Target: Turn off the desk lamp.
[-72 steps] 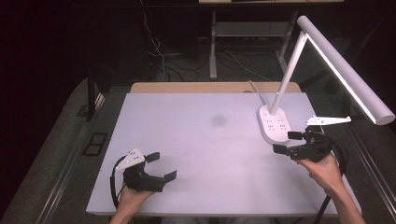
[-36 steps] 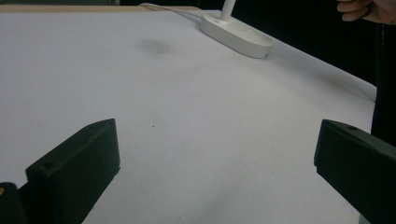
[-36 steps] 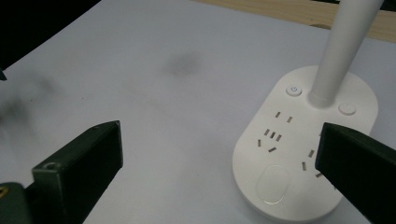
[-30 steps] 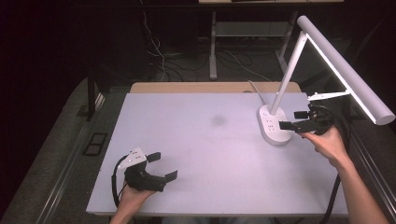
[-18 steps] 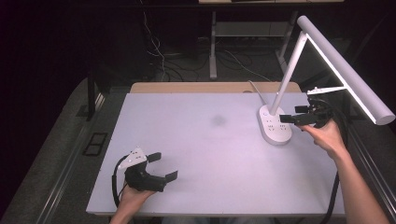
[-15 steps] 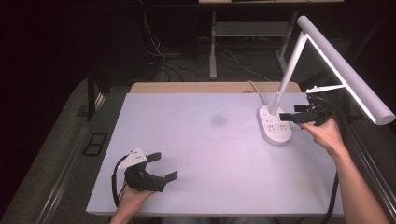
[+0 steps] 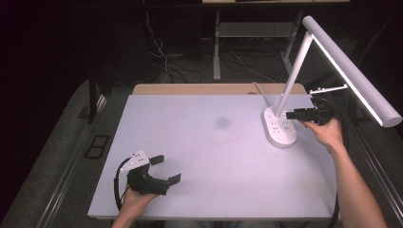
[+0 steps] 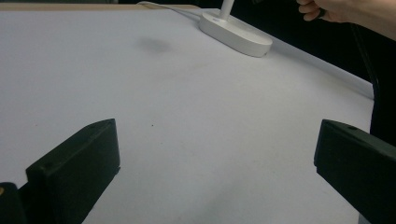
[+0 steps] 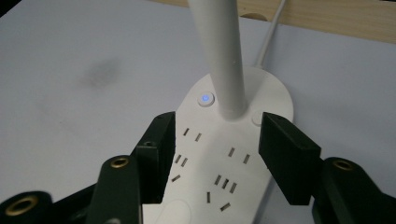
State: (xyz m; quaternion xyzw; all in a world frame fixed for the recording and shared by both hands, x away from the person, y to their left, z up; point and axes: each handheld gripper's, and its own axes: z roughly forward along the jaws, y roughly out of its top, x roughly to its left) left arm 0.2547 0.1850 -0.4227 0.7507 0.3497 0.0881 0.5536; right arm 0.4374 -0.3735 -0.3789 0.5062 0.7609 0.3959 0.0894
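Your right gripper (image 7: pixel 295 114) has come up from the near-right table edge over the last couple of seconds and now hangs just above the near end of the lamp base (image 7: pixel 279 127), at the far right of the table (image 7: pixel 209 156). In the right gripper view the jaws stand apart, one on each side of the lamp stem (image 9: pixel 219 56), with the socket slots of the base below them; nothing is clamped, and whether either jaw touches the stem is hard to tell. The small button (image 9: pixel 205 99) glows blue just left of the stem's foot, a second plain button (image 9: pixel 256 118) sits on its right. The lamp head (image 7: pixel 351 71) slants out over the right edge, above your hand. So the approach looks done and the contact step is next: probably a grip on the stem or a press on a button, can't say which. Either way the jaws need to go lower and stay centred, or a jaw clips the stem and shoves the base. Your left gripper (image 7: pixel 164 168) hasn't moved, resting near-left on the table with jaws wide apart, nothing between them. A faint dark smudge (image 7: pixel 222 122) marks the sheet mid-table.
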